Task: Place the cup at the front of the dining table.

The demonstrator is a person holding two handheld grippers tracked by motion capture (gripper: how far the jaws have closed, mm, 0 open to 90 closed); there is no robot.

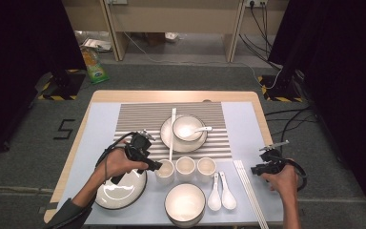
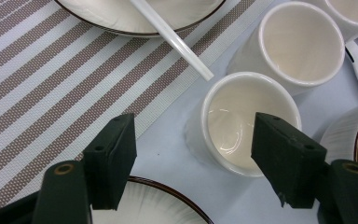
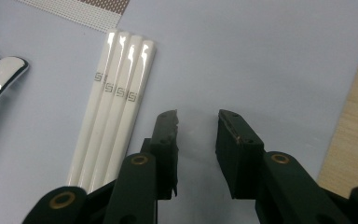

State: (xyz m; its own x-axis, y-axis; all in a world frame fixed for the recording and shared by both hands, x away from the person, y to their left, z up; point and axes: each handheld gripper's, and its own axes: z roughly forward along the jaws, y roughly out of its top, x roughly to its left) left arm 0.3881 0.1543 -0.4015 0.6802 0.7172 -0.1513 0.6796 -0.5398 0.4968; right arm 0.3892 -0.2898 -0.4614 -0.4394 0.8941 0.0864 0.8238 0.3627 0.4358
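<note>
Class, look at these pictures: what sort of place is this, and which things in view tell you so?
Probably a recording studio or lab, not a dining room: black curtains flank the table, hazard-taped stand bases and loose cables sit on grey carpet, and the white cups look staged.

Grey carpet floor (image 1: 181, 76), black curtains (image 1: 24, 52) either side, wooden desk (image 1: 171, 19) behind

At frame centre in the high view, a bowl (image 1: 188, 128) with a spoon (image 1: 201, 129) in it sits on a plate (image 1: 167, 138) on the striped mat (image 1: 138, 119). Lower centre stands another bowl (image 1: 185, 203), two spoons (image 1: 221, 192) right of it. A green packet (image 1: 93, 65) lies on the floor, upper left.
</note>
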